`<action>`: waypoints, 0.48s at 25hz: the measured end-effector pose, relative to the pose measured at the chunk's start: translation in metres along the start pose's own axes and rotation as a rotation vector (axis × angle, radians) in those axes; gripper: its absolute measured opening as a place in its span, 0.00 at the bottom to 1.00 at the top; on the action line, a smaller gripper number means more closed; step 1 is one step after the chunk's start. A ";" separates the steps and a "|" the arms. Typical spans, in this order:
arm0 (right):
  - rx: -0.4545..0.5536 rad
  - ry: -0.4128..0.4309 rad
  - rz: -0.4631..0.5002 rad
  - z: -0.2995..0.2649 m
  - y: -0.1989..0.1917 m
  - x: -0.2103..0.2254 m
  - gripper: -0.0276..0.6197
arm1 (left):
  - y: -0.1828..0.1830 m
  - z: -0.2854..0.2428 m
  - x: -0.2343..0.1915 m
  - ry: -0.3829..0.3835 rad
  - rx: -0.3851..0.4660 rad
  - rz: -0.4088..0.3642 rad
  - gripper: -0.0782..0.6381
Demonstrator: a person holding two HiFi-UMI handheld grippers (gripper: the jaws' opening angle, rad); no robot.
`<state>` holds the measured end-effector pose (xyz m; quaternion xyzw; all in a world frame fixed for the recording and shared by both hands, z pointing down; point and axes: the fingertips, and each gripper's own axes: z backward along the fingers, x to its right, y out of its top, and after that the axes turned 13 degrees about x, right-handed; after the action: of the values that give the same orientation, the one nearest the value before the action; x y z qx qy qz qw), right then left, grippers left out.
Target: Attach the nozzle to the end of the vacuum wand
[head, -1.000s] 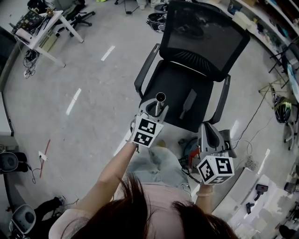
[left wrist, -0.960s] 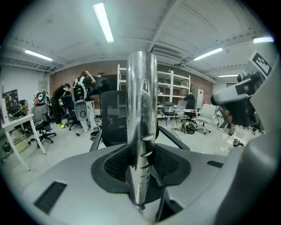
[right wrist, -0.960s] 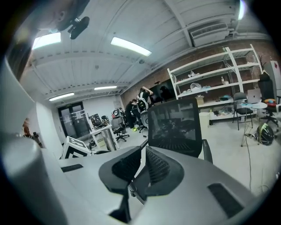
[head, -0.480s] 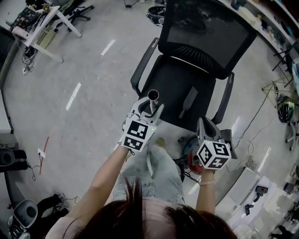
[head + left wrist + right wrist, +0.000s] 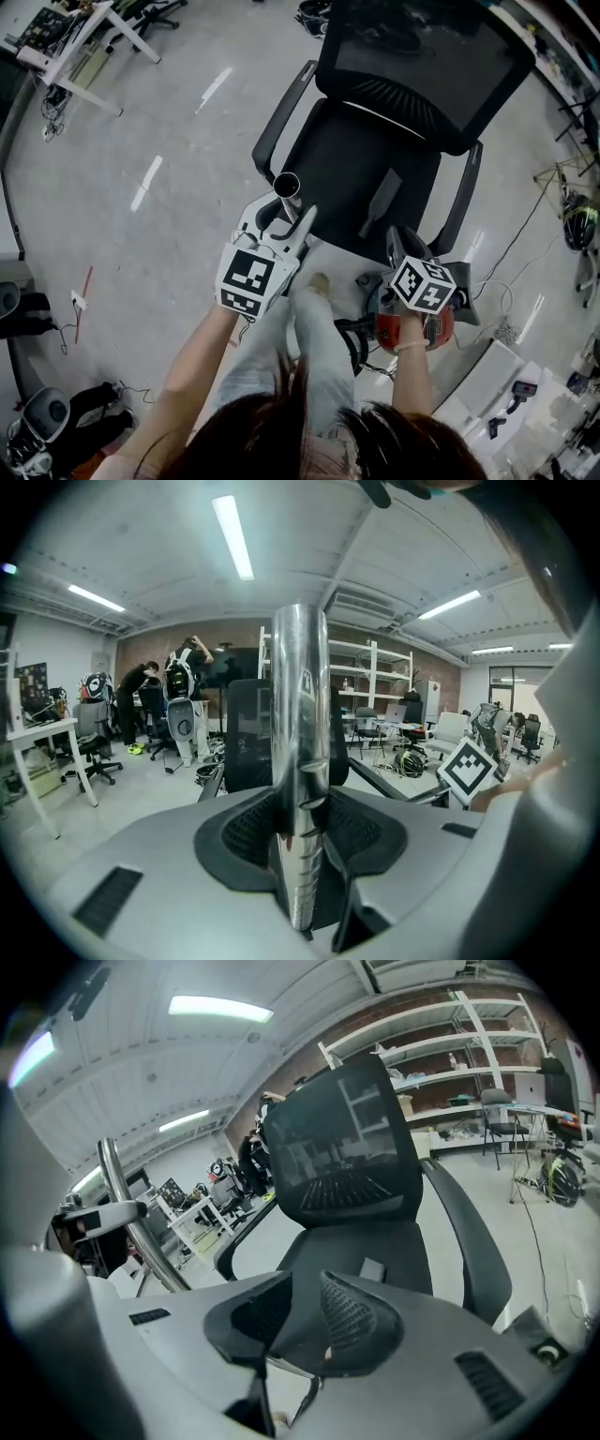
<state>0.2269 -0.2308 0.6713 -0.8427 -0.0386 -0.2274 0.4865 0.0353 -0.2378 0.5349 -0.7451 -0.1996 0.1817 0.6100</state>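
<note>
My left gripper (image 5: 279, 214) is shut on the chrome vacuum wand (image 5: 287, 186), which stands nearly upright with its open end up, at the front left corner of the chair. In the left gripper view the wand (image 5: 300, 752) sits clamped between the pads of my left gripper (image 5: 302, 855). A grey flat nozzle (image 5: 380, 202) lies on the black seat; it is small in the right gripper view, the nozzle (image 5: 373, 1269). My right gripper (image 5: 405, 246) hangs low at the seat's front right, pointing at the seat. Its jaws are opening in the right gripper view (image 5: 298, 1321), with nothing between them.
The black office chair (image 5: 337, 150) with mesh back and two armrests fills the middle. A red vacuum body (image 5: 412, 328) with hose sits on the floor under my right hand. The person's legs stand just before the seat. A desk (image 5: 66, 47) is far left, and boxes and a helmet (image 5: 581, 220) right.
My right gripper has dropped lower beside the chair's front right and looks smaller. The left gripper and wand drifted slightly left in the picture, grip unchanged.
</note>
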 end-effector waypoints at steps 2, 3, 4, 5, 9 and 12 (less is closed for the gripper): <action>-0.008 -0.010 -0.020 -0.013 -0.011 0.005 0.18 | -0.002 0.000 -0.006 0.000 0.011 0.004 0.33; -0.011 -0.015 -0.030 -0.018 -0.016 0.008 0.19 | -0.003 0.001 -0.008 0.001 0.013 0.007 0.33; -0.014 -0.021 -0.038 -0.023 -0.021 0.011 0.19 | -0.004 0.001 -0.009 0.001 0.014 0.009 0.33; -0.018 -0.028 -0.046 -0.028 -0.026 0.014 0.19 | -0.005 0.002 -0.010 -0.001 0.016 0.011 0.33; -0.039 -0.046 -0.085 -0.048 -0.044 0.029 0.21 | -0.008 0.002 -0.012 -0.021 0.031 0.013 0.33; -0.053 -0.083 -0.105 -0.061 -0.053 0.046 0.23 | -0.010 0.003 -0.015 -0.038 0.032 0.014 0.33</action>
<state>0.2317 -0.2616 0.7596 -0.8609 -0.0969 -0.2185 0.4491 0.0206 -0.2416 0.5442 -0.7328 -0.2030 0.2034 0.6167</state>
